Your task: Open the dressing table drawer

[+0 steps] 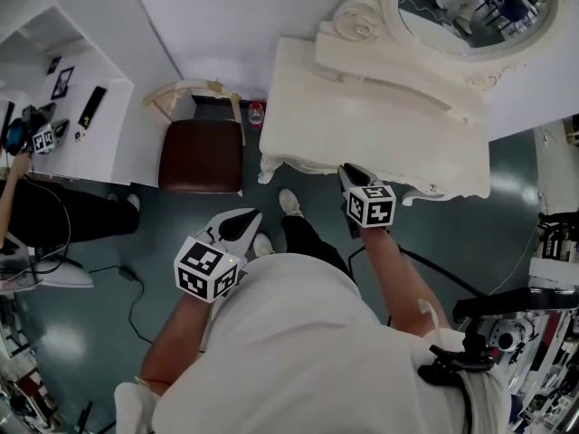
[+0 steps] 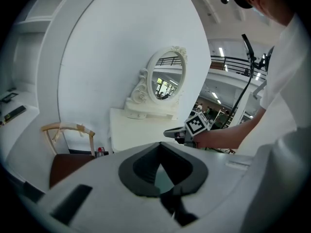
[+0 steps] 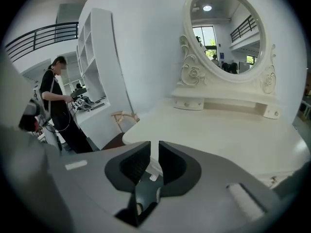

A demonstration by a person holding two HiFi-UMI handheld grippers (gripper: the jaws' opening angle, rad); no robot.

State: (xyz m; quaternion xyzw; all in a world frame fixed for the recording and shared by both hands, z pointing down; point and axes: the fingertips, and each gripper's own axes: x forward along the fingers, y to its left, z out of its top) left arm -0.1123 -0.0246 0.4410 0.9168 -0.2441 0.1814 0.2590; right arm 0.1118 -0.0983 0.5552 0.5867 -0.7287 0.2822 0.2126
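Observation:
The cream dressing table point(image 1: 362, 107) stands against the white wall, with an oval mirror point(image 1: 470, 7) on its back. The table's carved front edge point(image 1: 398, 188) faces me. My right gripper point(image 1: 348, 172) reaches that front edge near its middle. In the right gripper view its jaws point(image 3: 154, 152) stand a narrow gap apart, with nothing gripped and the tabletop point(image 3: 228, 135) beyond them. My left gripper point(image 1: 244, 221) hangs over the floor, short of the table's left corner. Its jaws point(image 2: 159, 147) meet at the tips and hold nothing. The main drawer's front is hidden under the tabletop.
A wooden chair with a brown seat point(image 1: 201, 155) stands left of the table, a red-capped bottle point(image 1: 256, 113) on the floor between them. At the far left a person in black point(image 3: 54, 98) works at a white desk point(image 1: 63, 107). Cables point(image 1: 127, 278) cross the floor.

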